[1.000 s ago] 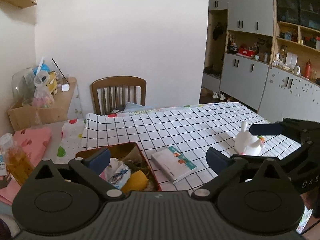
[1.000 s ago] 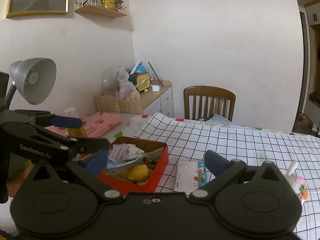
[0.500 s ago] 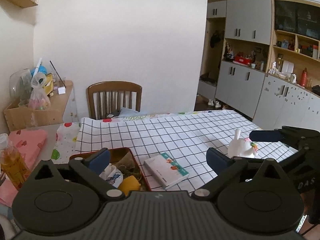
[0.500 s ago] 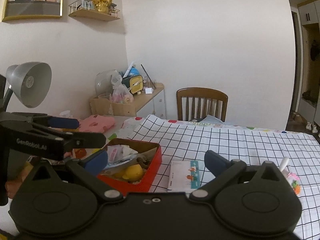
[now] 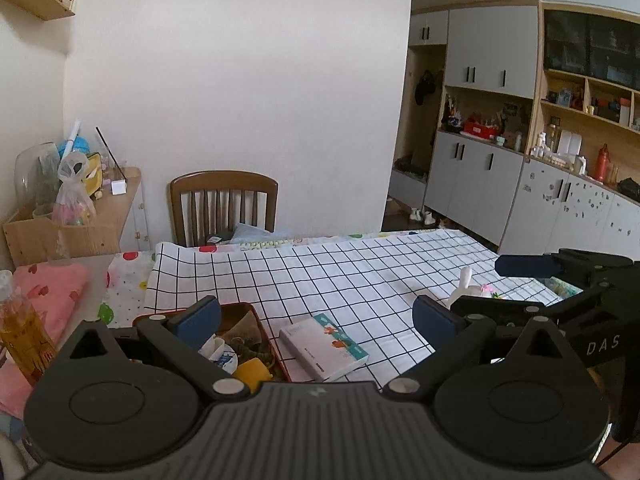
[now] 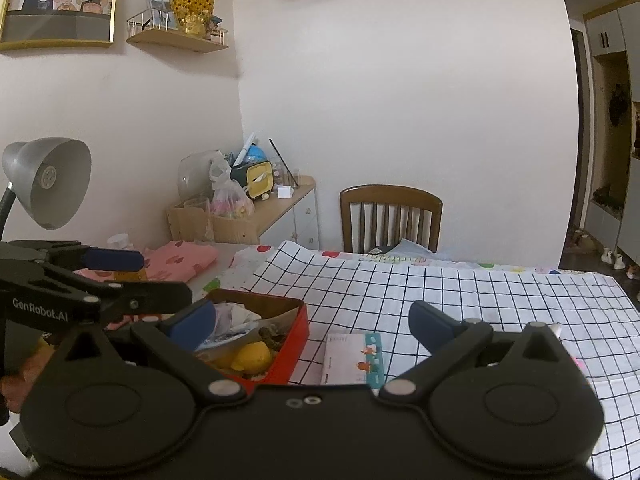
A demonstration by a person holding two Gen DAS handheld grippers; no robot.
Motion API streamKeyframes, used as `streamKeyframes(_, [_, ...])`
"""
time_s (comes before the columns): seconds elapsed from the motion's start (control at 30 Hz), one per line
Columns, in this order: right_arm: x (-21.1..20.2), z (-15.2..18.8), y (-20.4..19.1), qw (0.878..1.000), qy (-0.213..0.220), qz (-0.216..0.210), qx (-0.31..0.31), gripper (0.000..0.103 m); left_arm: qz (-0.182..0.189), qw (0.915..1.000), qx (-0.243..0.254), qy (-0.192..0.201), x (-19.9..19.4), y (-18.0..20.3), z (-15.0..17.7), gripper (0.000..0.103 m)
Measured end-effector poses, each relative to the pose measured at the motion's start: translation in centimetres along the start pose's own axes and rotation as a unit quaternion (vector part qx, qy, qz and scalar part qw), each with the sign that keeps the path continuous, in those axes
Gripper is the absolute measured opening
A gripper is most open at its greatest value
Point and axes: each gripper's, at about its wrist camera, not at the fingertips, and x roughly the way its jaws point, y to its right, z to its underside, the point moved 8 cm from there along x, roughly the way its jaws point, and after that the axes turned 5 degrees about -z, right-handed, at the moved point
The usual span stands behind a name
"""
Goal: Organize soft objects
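on the checked cloth (image 5: 320,272), one book (image 5: 324,342), one red tin (image 6: 294,322), one white plush (image 5: 466,290); both grippers (image 5: 316,320) (image 6: 312,322) spread, empty

The left wrist camera looks forward over its own spread fingers (image 5: 198,318) from above the near edge of the bench (image 5: 360,272), facing the white wall and the cabinets (image 5: 480,184) on the right, with the other tool's fingers (image 5: 524,266) entering at right. The right wrist camera sits beside it at similar height, turned more toward the left corner, where a lamp (image 6: 48,180) and wall shelf (image 6: 180,38) show. Both views share the checked cloth, the red box (image 5: 256,336) (image 6: 280,320), the book (image 5: 324,344) (image 6: 354,360) and the wooden chair (image 5: 223,208) (image 6: 391,218) beyond.
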Motion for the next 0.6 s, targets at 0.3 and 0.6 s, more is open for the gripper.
streamKeyframes(0.3, [0.01, 0.0, -0.29, 1.0, -0.002, -0.001, -0.003, 0.103, -0.008, 1.0, 0.002, 0.002, -0.35, 0.08, 0.08, 0.103])
streamKeyframes(0.6, [0.06, 0.12, -0.23, 1.0, -0.007, -0.002, 0.0, 0.103, -0.028, 0.9994, 0.019, 0.011, -0.75, 0.42, 0.05, 0.103])
